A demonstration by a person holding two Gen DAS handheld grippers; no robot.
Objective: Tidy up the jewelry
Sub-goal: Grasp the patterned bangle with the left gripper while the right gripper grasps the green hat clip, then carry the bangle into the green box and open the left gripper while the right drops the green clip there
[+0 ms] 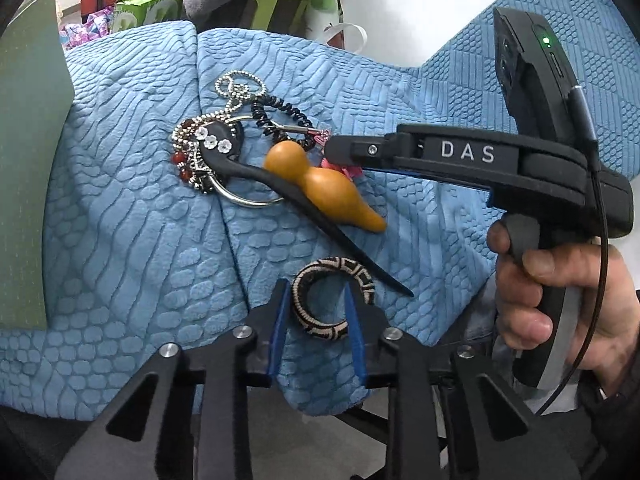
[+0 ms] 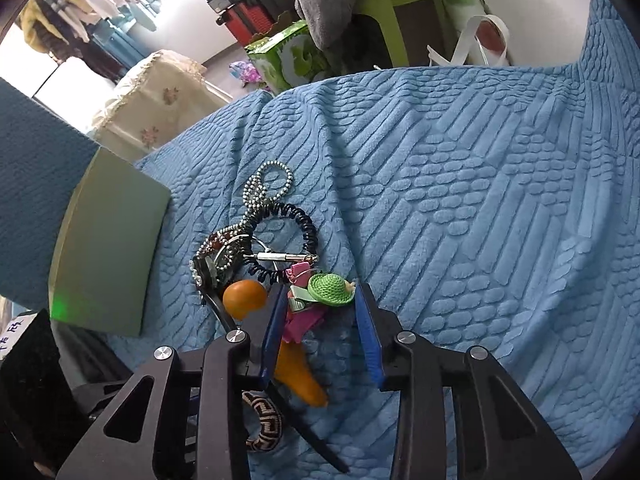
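Note:
Jewelry lies heaped on a blue textured blanket (image 1: 120, 208). My left gripper (image 1: 317, 286) stands open low over a black-and-beige woven ring (image 1: 304, 304). Its left pad sits just outside the ring's left side and its right pad lies over the hole. My right gripper (image 2: 320, 290) is open around a green crocheted hat charm (image 2: 331, 289) with pink clips (image 2: 304, 322); neither pad visibly presses on it. In the left wrist view the right gripper (image 1: 336, 150) reaches in from the right, beside an orange gourd (image 1: 324, 186). A black hair stick with white flowers (image 1: 224, 140) runs under the gourd.
A silver bead chain (image 1: 240, 84), a black coil cord (image 1: 280, 110), red beads and a metal hoop (image 1: 252, 200) are tangled at the heap's far left. A pale green board (image 2: 108, 248) lies at the blanket's left edge. A hand (image 1: 560, 300) holds the right gripper. Room clutter lies beyond.

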